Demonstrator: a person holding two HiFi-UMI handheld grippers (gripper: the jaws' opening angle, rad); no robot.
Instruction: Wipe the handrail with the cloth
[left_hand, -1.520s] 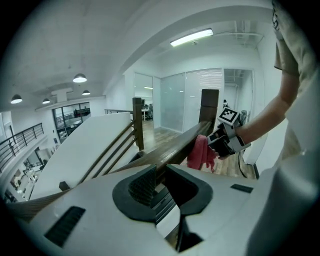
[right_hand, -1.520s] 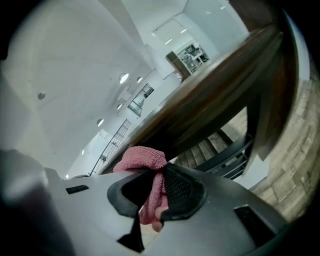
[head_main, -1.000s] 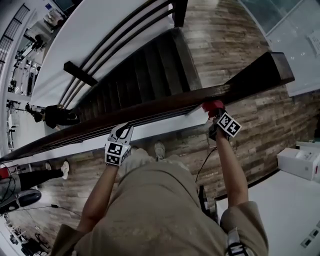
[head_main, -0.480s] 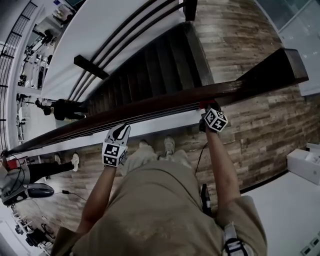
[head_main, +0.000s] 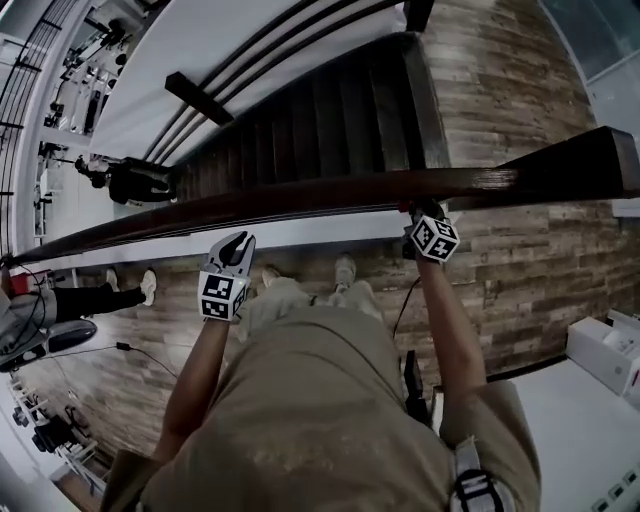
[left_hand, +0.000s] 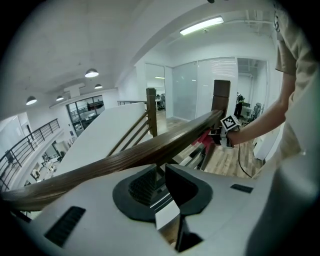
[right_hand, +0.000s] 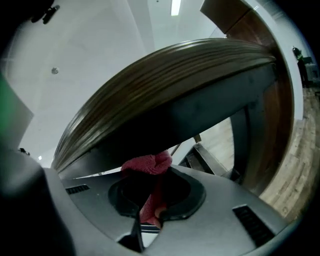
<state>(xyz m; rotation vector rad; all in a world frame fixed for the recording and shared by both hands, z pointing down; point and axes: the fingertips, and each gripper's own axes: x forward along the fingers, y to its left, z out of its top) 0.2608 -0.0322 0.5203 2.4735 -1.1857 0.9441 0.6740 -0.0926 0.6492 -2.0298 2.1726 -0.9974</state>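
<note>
1. Right gripper view: the right gripper (right_hand: 154, 196) has its jaws pinched tight on a red cloth (right_hand: 148, 164). The cloth bunches up out of the pads against the dark underside of the handrail (right_hand: 165, 75).
2. Head view: that same gripper sits right up against the near edge of the rail, towards its right end, with the forearm reaching straight out to it.
3. Left gripper view: the left gripper (left_hand: 161, 176) has its jaws only a little apart, with nothing between them. It sits just below the rail, and whether it touches the wood cannot be told.
4. Head view: the left gripper (head_main: 232, 246) is well to the left of the right one, just beside the rail's near side.
5. The handrail (head_main: 300, 195) crosses the whole head view and ends at a square post (left_hand: 220, 95).
6. Beyond the rail, dark stairs (head_main: 320, 110) run downward. A person (head_main: 135, 180) stands on the level below, and plank floor (head_main: 520, 260) lies under the right arm.
</note>
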